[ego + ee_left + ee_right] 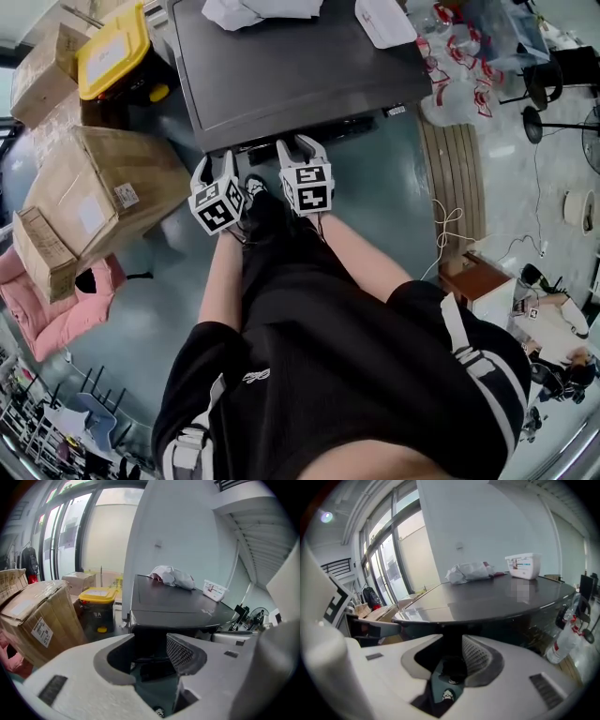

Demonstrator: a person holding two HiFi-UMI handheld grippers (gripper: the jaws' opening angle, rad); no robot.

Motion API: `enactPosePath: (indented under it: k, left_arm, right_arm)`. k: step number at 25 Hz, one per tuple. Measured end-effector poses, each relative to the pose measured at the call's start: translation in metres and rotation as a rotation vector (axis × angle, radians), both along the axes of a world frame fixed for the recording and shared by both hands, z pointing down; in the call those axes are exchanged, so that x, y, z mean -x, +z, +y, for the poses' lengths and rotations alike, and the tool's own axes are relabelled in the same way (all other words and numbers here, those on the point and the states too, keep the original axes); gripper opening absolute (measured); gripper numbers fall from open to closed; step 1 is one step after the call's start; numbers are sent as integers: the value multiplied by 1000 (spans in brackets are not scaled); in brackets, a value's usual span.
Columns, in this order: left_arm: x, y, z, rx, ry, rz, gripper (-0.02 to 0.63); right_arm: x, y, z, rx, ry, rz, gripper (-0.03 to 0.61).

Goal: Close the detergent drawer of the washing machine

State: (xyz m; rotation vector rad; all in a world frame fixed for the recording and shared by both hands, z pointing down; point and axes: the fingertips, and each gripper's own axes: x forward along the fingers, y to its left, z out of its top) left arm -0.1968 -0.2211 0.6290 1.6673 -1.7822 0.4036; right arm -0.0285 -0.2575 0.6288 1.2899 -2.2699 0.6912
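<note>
Presently catalogued, four items and one relation.

1. Washing machine (pixel 281 66): dark flat top, standing at 12 o'clock from the person. In the head view its front edge runs roughly from 8 to 2 o'clock.

2. Detergent drawer (pixel 258 149): taken to be the dark piece jutting from under that front lip. No view shows its face or handle clearly, so this is a judgement. Its long axis lies along the push line, 6 to 12 o'clock, with the front face parallel to the lip. It is judged to be still out, so the closing is not yet done.

3. Left gripper (pixel 216 163): at the machine's front left corner, aimed toward 12 o'clock and downward. The jaws are parted with nothing between the pads — only the machine's shadowed front and the floor (pixel 157 688) show through the gap.

4. Right gripper (pixel 300 145): just beside the left one, at its 3 o'clock, with its tips at the lip. Its jaws are likewise parted and empty.

Governing relation: the drawer sits between the two pairs of tips, near 3 o'clock from the left gripper and 9 o'clock from the right. It is close to both, and whether either touches it cannot be told. Neither hand is plainly nearer. The coming move, as judged, is a straight push toward 12 o'clock on the drawer's front — square to the lip, so it does not skew.
</note>
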Motion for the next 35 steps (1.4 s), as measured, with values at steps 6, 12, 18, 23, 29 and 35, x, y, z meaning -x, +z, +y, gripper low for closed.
enactPosePath:
  k: [6, 12, 18, 23, 29, 35]
  left_arm:
    - [-14, -15, 14, -33, 17, -22, 192]
    - [-48, -14, 51, -35, 89, -12, 105]
    - [-77, 7, 103, 19, 132, 29, 8]
    - [-82, 16, 139, 47, 153, 64, 8]
    - [-70, 19, 187, 34, 202, 89, 6]
    - [-57, 16, 242, 3, 292, 121, 6]
  right_arm:
    - [-10, 0, 21, -32, -160, 59, 83]
    - [-26, -7, 59, -41, -254, 98, 33]
    - [-39, 2, 101, -23, -300, 137, 8]
    - [-37, 12, 137, 6, -316, 159, 8]
    - [-22, 17, 183, -7, -331, 212, 8]
    - [-22, 2, 239, -71, -338, 297, 6]
